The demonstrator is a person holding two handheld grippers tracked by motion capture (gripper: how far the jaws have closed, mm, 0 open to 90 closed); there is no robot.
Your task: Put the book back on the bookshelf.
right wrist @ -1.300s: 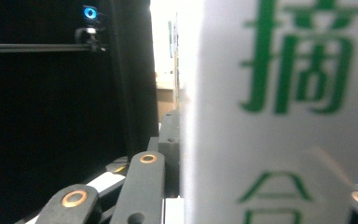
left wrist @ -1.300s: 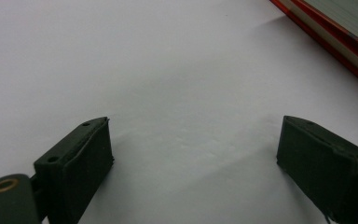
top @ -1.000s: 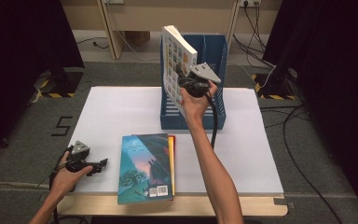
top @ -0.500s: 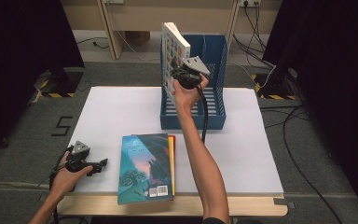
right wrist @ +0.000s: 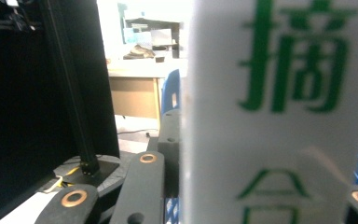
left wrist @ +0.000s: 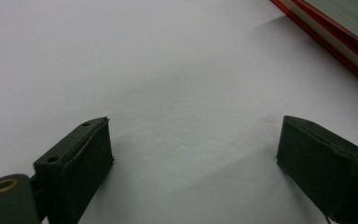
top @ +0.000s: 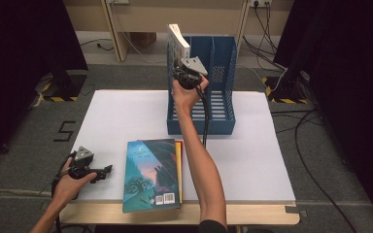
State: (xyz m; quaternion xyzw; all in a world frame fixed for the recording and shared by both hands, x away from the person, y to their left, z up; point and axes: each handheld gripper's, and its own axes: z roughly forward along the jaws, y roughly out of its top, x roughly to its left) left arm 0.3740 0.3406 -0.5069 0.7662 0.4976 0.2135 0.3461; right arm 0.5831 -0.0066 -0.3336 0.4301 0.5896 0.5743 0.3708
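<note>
Table: white sheet (top: 252, 160) over a wooden top, dark curtains at both sides, a desk and cables on the floor behind — we work from the near edge.
File rack: blue, two compartments, standing upright on the far middle of the sheet (top: 223, 104); from what we can see both slots hold nothing yet.
Stack near us: a large book with a dark teal cover (top: 151, 174) lies flat by the front edge, on top of a red-and-yellow one (top: 179, 170) whose edge peeks out on its right; its red edge also shows in the left gripper view (left wrist: 328, 39).
Book in hand: the white book (top: 178, 42) is upright, high over the rack's left compartment — not yet lowered in.
Right gripper: (top: 188, 73) jaws nearly closed, clamped on the white book, whose spine (right wrist: 279, 112) sits right in front of its camera.
Left gripper: (top: 106, 170) resting on the sheet left of the stack, jaws wide apart, nothing between them.
Progress: we judge one book almost filed, probably two left to go.
Change: a second ago the white book hung over the rack's near left corner; now it is farther back, above the left slot.
</note>
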